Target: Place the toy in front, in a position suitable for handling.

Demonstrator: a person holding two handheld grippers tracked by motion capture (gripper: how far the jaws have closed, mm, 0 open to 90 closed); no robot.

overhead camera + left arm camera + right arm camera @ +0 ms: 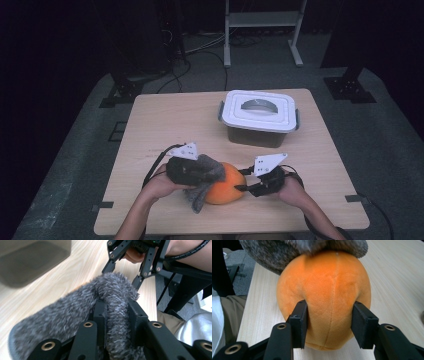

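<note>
Left gripper (200,175): its jaws are clamped almost together on a fold of the grey fuzzy cloth (75,312); in the left gripper view the pile bulges up between the two black jaws, and the pads are buried in it.
Grey fuzzy cloth: it is draped from the left gripper over the near top of the orange plush ball (225,190); its lower end is seen hanging to the table in front of the left gripper, and how far it runs under the ball cannot be told.
Right gripper (245,187): its jaws are held partly apart around the end of the ball, each pad pressed against the orange plush in the right gripper view; no gap can be made out at either pad.
Orange plush ball: it is rested on the wooden table (165,115), between the two grippers; its far side is covered by the cloth in the right gripper view.
Hands: both are cut off by the bottom edge of the high view.
White-lidded box (260,117): it is stood well beyond both grippers; its contents are hidden by the lid and dark walls.
</note>
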